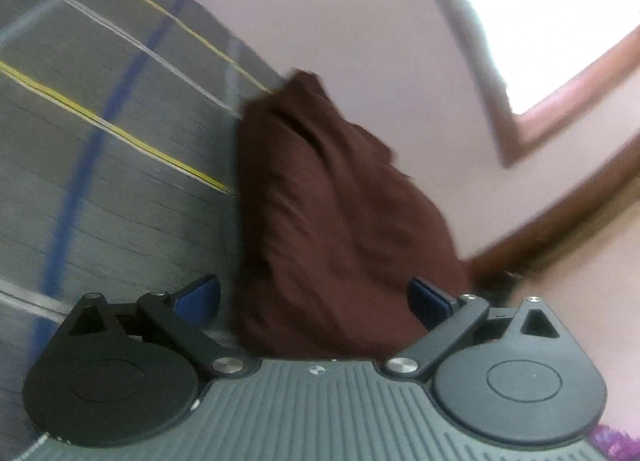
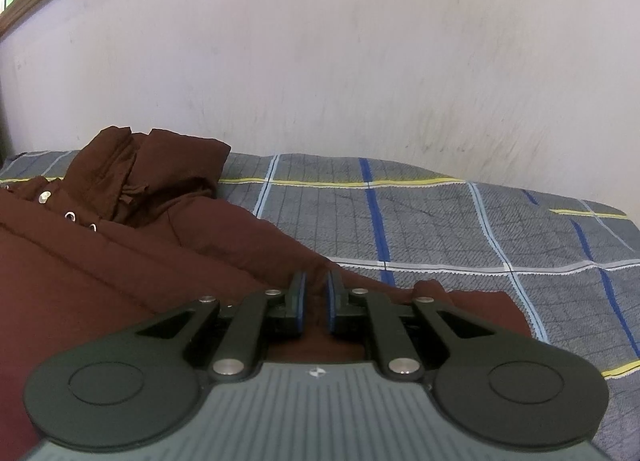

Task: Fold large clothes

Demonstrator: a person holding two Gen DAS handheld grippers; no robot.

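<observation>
A dark maroon hooded jacket point(image 2: 120, 261) lies spread on the bed, its hood point(image 2: 160, 165) bunched up toward the wall. My right gripper point(image 2: 316, 297) rests at the jacket's right edge, its blue pads almost together and pinching a raised ridge of the maroon cloth. In the blurred, tilted left wrist view, the jacket point(image 1: 340, 201) shows as a maroon heap ahead of my left gripper point(image 1: 316, 299). That gripper stands wide open, its blue pads point(image 1: 200, 297) far apart, and nothing is pinched between them.
The bed wears a grey checked sheet point(image 2: 440, 221) with blue, white and yellow lines, bare to the right of the jacket. A pale wall point(image 2: 320, 61) runs along the bed's far side. A wood-framed window point(image 1: 560, 21) shows in the left wrist view.
</observation>
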